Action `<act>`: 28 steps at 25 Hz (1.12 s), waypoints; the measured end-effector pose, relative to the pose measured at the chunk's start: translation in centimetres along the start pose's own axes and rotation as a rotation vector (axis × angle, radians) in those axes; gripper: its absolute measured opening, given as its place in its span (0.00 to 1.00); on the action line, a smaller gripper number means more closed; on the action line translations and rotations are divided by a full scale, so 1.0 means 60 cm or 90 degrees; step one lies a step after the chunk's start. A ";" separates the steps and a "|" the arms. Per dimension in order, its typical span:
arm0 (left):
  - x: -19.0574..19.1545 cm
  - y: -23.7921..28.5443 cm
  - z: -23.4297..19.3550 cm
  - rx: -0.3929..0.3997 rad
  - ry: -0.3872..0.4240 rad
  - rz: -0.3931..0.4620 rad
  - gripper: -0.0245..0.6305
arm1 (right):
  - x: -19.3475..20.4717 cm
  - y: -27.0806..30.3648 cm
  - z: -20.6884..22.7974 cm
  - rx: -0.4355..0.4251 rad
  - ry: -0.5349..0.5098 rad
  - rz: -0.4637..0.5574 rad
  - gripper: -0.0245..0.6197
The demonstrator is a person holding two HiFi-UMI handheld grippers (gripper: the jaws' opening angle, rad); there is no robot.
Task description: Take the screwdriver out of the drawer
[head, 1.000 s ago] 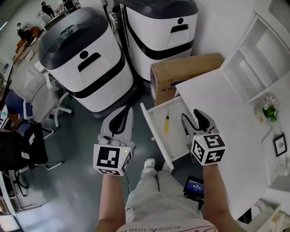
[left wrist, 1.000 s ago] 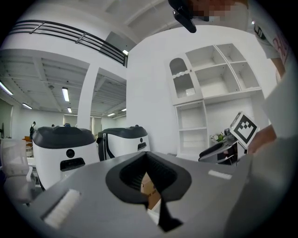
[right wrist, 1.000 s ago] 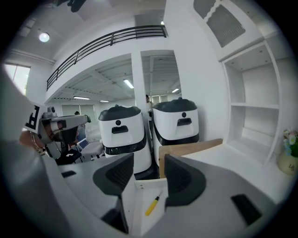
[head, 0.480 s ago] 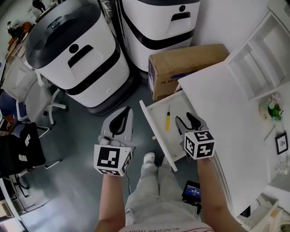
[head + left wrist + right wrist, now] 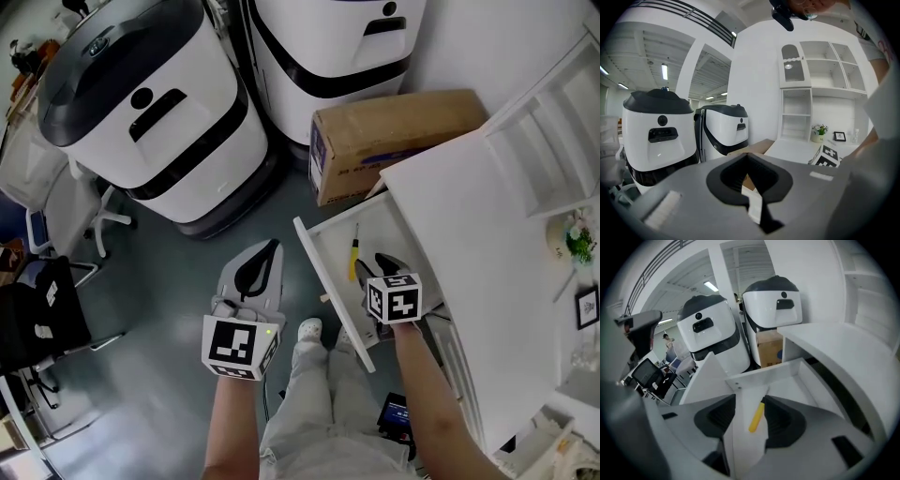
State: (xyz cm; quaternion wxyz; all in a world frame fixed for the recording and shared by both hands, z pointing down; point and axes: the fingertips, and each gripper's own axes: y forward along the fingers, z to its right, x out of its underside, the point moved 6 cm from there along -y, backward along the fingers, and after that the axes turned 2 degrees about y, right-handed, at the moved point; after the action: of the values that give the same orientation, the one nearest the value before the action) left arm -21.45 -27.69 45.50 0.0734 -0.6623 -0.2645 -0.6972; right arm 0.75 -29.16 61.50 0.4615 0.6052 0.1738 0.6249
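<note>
The white drawer (image 5: 325, 281) stands pulled out from under the desk. A screwdriver (image 5: 354, 255) with a yellow handle lies on its floor. My right gripper (image 5: 373, 266) is down inside the drawer, open, just right of the screwdriver. In the right gripper view the yellow handle (image 5: 756, 417) lies loose between the spread jaws of that gripper (image 5: 749, 401), with the drawer's wall (image 5: 773, 374) beyond. My left gripper (image 5: 270, 247) hangs over the grey floor left of the drawer, shut and holding nothing. The left gripper view shows its own closed tips (image 5: 747, 156) and the room.
A cardboard box (image 5: 394, 136) sits on the floor just beyond the drawer. Two large white-and-black machines (image 5: 141, 103) (image 5: 328, 37) stand behind it. The white desk top (image 5: 487, 244) overhangs the drawer's right side. An office chair (image 5: 37, 309) is at far left. My shoe (image 5: 309, 330) is below the drawer.
My right gripper has moved left and down into the drawer, so the screwdriver now lies between its jaws. The left gripper has barely moved.
</note>
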 end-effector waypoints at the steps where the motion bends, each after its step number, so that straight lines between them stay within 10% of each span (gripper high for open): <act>1: 0.005 0.002 -0.002 0.002 -0.001 -0.004 0.03 | 0.006 0.014 0.001 0.002 0.005 -0.011 0.35; 28: 0.075 0.054 -0.028 0.045 -0.006 -0.066 0.03 | 0.084 0.203 0.040 0.104 0.016 -0.200 0.17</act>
State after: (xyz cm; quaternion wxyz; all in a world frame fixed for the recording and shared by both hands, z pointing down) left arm -21.96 -30.08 50.72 0.0593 -0.6477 -0.3236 -0.6872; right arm -0.69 -32.27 74.46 0.5007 0.5981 0.3220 0.5366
